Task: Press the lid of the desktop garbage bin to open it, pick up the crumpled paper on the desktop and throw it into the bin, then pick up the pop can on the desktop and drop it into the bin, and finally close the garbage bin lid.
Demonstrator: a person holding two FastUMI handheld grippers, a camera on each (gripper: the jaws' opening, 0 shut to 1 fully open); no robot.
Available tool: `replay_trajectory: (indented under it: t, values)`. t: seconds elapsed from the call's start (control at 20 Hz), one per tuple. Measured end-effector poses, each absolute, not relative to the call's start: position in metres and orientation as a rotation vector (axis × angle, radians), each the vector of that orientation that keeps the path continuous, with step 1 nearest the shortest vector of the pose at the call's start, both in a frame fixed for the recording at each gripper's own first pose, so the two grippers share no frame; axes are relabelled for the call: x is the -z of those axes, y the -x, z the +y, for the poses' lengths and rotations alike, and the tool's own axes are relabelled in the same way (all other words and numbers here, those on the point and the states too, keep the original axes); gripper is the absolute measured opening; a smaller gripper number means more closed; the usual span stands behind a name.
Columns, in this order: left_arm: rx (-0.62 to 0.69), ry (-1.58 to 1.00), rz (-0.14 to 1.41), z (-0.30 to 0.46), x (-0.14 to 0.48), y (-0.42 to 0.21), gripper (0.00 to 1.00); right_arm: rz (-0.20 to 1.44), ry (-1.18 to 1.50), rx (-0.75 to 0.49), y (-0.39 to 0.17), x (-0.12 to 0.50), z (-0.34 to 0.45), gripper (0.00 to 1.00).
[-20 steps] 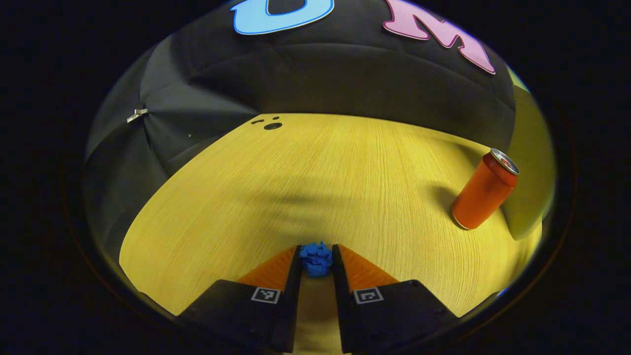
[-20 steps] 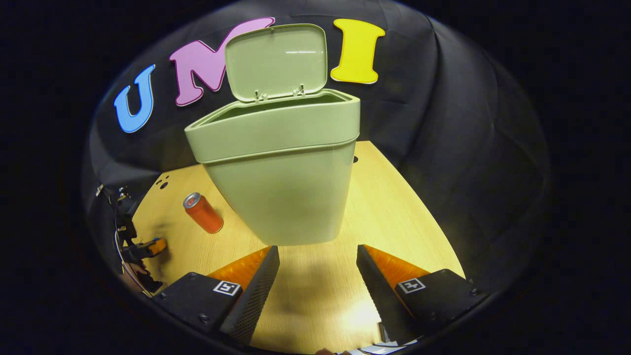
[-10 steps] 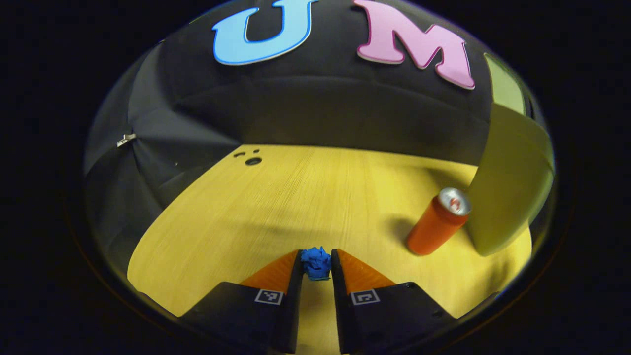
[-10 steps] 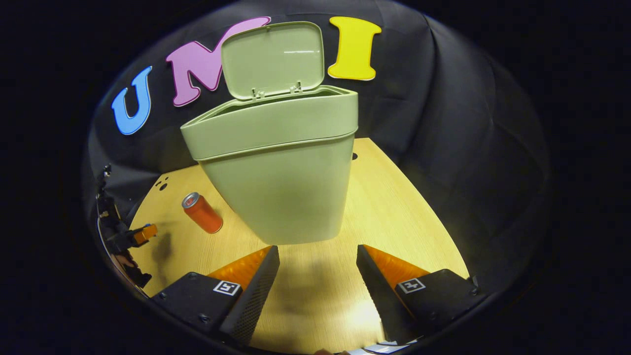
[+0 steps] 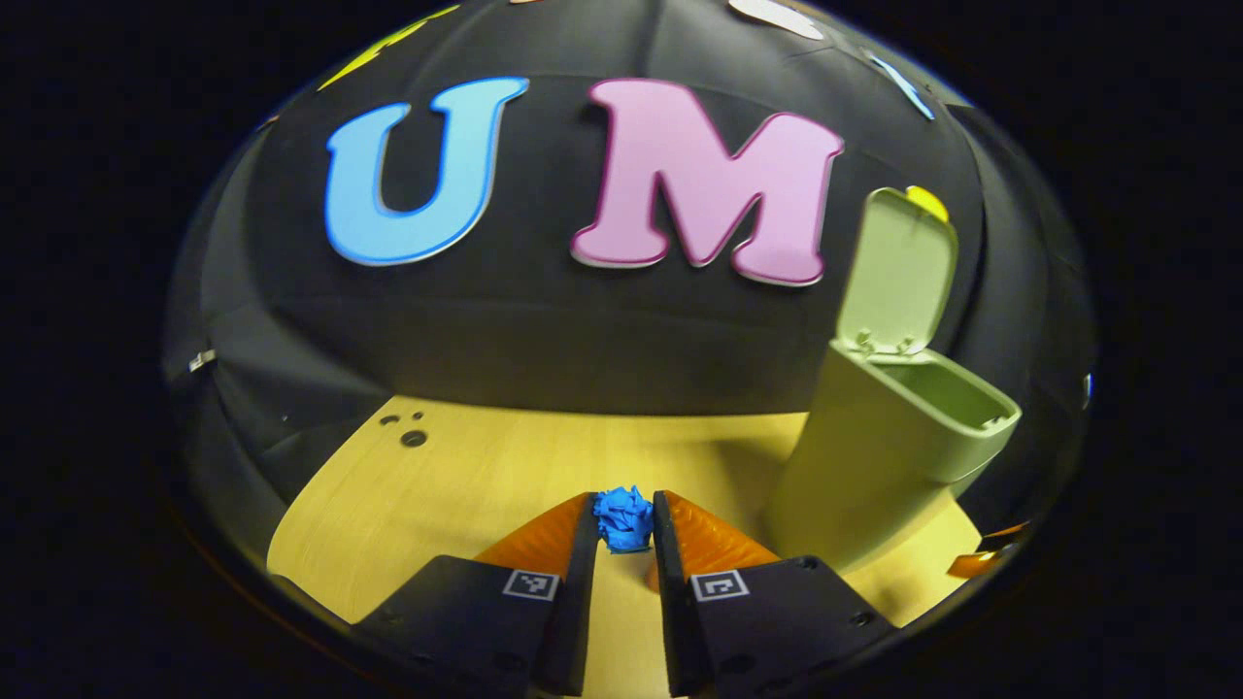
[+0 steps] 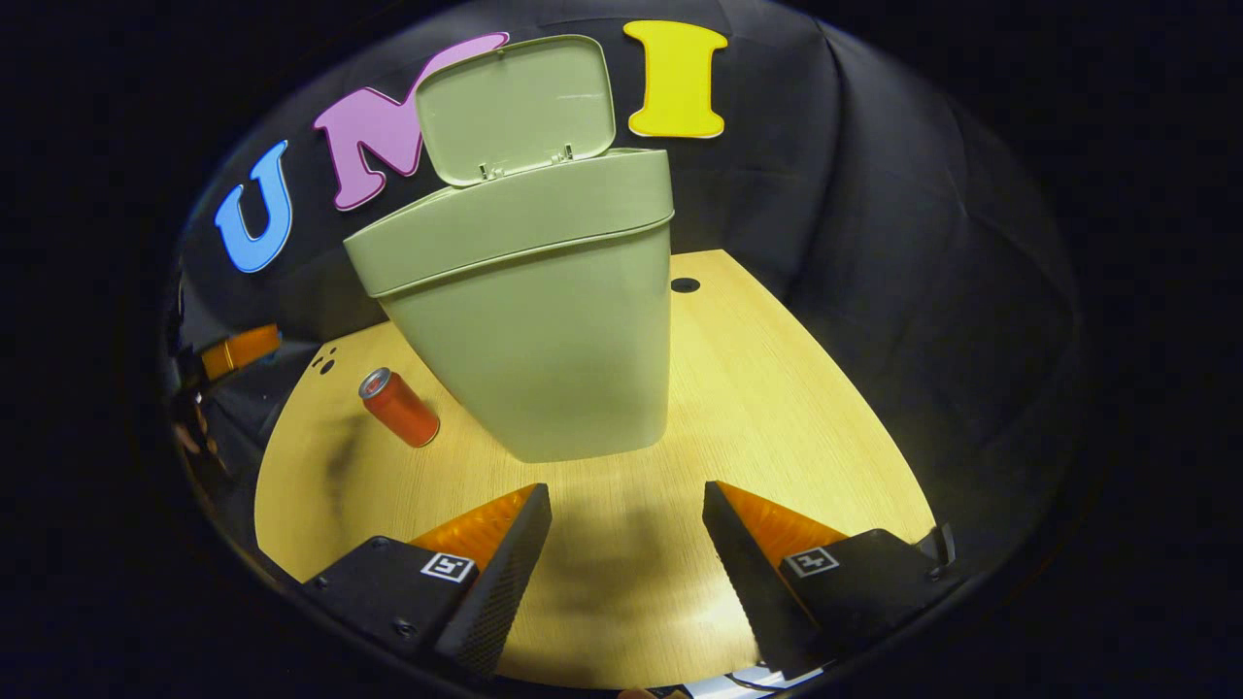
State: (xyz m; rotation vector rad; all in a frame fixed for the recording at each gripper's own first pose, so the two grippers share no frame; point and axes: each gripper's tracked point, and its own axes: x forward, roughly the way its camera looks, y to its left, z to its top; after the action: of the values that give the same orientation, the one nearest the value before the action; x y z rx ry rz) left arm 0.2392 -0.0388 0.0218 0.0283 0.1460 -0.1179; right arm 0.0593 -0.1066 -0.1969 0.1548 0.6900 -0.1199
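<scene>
My left gripper [image 5: 623, 524] is shut on the blue crumpled paper [image 5: 622, 517], held well above the wooden desktop [image 5: 456, 485]. The green garbage bin [image 5: 889, 447] stands to its right with the lid [image 5: 898, 267] up and the mouth open. In the right gripper view the same bin [image 6: 544, 330] rises straight ahead, its lid [image 6: 515, 102] tilted back. The orange pop can [image 6: 398, 408] stands upright left of the bin. My right gripper [image 6: 626, 515] hangs open in front of the bin with nothing between its fingers. The left gripper [image 6: 238, 349] appears high at the far left.
The desktop [image 6: 777, 408] runs back to the black cloth wall. Small round holes [image 5: 413, 437] mark its back left, and another hole [image 6: 685, 285] lies behind the bin on the right. Bare wood stretches right of the bin.
The left gripper has risen and tipped up with the paper; the bin's open mouth now shows to its right. The right gripper drew back slightly from the bin and stayed open.
</scene>
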Motion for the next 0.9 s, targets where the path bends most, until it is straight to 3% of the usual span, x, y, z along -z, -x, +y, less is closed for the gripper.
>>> replay_trajectory:
  t: [0.45,0.9]
  values:
    - [0.475,0.017,0.044,-0.2,-0.089,-0.228,0.35,0.691,-0.2,0.156,-0.045,0.202,-0.124,0.99]
    - [0.631,-0.064,0.062,-0.281,-0.076,-0.241,0.36,0.705,-0.191,0.194,-0.034,0.2,-0.148,0.99]
